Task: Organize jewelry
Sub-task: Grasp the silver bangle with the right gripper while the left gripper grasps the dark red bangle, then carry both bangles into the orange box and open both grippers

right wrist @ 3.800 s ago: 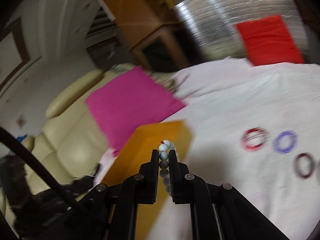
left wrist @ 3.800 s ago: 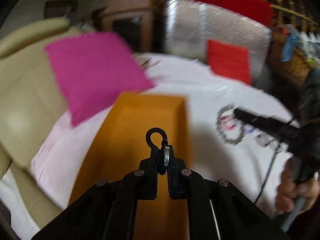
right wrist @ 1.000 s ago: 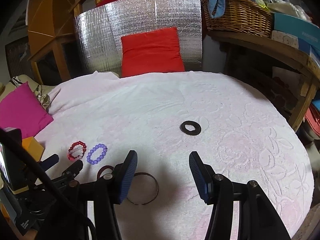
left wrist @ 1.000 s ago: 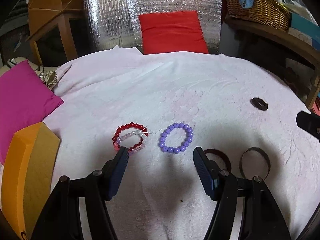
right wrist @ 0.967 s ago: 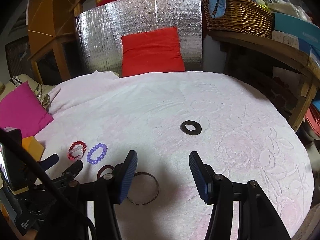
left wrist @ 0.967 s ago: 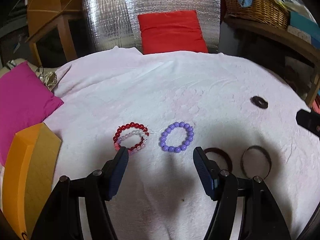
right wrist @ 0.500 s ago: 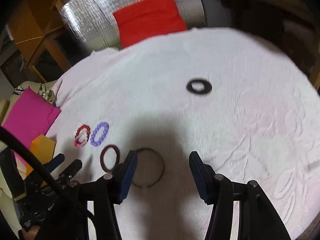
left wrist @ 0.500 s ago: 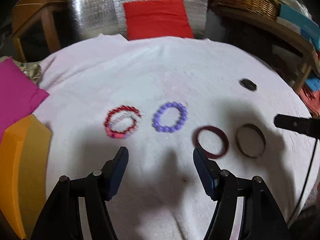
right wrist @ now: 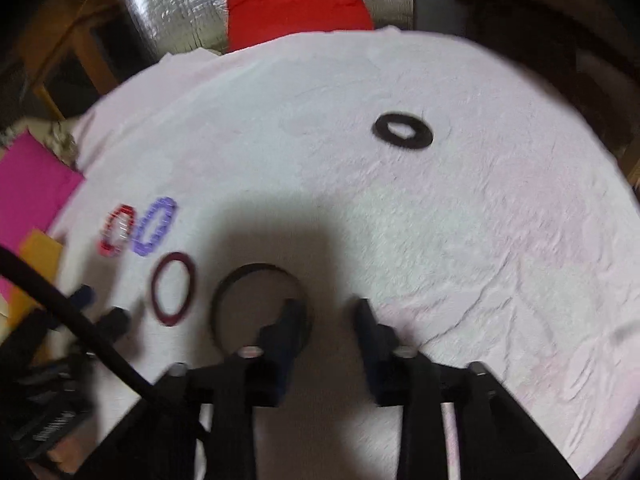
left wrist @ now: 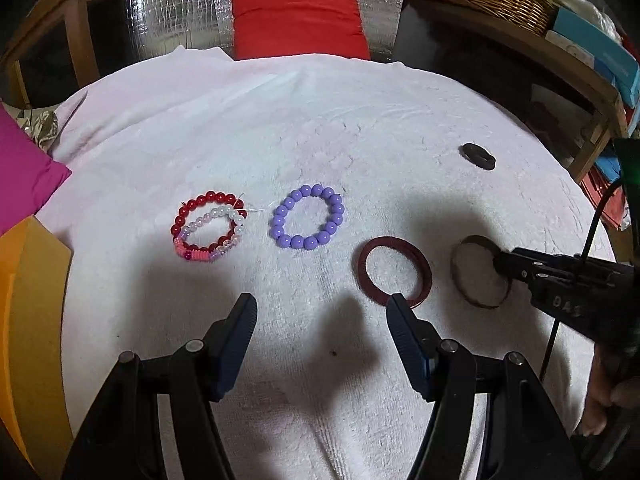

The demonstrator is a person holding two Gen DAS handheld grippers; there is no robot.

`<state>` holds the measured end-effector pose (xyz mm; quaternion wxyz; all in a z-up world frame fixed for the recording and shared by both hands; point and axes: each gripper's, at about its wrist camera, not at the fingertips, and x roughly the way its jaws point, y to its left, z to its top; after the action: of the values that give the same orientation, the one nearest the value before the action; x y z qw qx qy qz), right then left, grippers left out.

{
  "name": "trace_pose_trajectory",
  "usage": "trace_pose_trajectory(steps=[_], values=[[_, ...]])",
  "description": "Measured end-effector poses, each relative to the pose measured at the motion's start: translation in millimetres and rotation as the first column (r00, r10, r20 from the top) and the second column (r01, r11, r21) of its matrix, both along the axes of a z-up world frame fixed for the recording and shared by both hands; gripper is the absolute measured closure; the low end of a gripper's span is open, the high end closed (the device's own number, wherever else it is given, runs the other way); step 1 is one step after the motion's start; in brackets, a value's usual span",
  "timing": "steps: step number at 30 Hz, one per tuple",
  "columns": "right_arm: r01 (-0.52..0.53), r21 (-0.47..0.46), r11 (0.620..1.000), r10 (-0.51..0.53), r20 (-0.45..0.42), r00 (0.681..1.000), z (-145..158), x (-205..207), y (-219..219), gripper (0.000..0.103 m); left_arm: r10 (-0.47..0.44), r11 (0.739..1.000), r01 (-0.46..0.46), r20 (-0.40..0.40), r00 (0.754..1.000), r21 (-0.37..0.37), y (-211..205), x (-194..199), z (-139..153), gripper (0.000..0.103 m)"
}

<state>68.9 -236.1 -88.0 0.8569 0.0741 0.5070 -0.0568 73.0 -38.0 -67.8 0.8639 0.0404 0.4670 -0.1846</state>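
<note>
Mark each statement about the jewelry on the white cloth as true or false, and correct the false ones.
1. The left gripper is open and holds nothing. True.
2. The purple bead bracelet lies inside the maroon bangle. False: they lie apart, side by side on the white cloth.
3. The right gripper has one finger over the rim of the brown bangle. True.
4. The black ring sits between the two bead bracelets. False: it lies alone, farther back on the cloth.
5. The red bead bracelet overlaps a paler one. True.
</note>
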Motion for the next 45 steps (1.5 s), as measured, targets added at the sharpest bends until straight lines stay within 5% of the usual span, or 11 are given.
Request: trace_pose_trajectory(steps=[3,8,16,24,27,29,31,45], values=[[-0.012,-0.061,0.998,0.014,0.027,1.000,-0.1,-2.8,5.6,0.099,-0.005,1.000,0.005,-0.005,1.000,-0.014,-2.3,2.1,-0.3,0.035],[0.034,-0.100,0.994,-0.029,0.052,0.998,4.3,-9.6,-3.3,0.099,-0.013,0.998,0.011,-0.033,0.999,-0.067,-10.0,8.1,-4.0,0.035],[0.104,-0.041,0.994,-0.103,0.035,0.994,2.0,-11.4,-28.3,0.099,0.001,0.988,-0.017,-0.104,0.995,-0.157,-26.6,20.5,-15.7,0.033],[0.110,-0.019,0.994,-0.109,0.033,0.993,1.3,-15.2,-32.3,0.099,0.030,0.996,-0.035,-0.054,0.998,-0.085,-41.5,21.3,-20.7,0.033],[0.122,0.002,0.993,-0.122,0.038,0.992,2.7,-20.0,-33.2,0.099,0.037,0.998,-0.038,-0.023,0.999,-0.040,-43.8,20.1,-21.0,0.051],[0.124,0.018,0.992,-0.124,0.048,0.991,6.0,-18.1,-31.9,0.099,0.032,0.999,-0.032,-0.011,0.999,-0.036,-41.3,19.2,-18.8,0.078],[0.114,0.039,0.993,-0.116,0.077,0.990,12.3,-20.3,-29.0,0.099,0.025,0.999,-0.025,-0.007,1.000,-0.039,-37.0,18.5,-16.8,0.093],[-0.022,0.142,0.990,-0.016,0.259,0.966,53.8,-24.7,22.6,0.099,0.115,0.988,-0.104,0.095,0.989,-0.114,32.1,-17.3,33.8,0.097]])
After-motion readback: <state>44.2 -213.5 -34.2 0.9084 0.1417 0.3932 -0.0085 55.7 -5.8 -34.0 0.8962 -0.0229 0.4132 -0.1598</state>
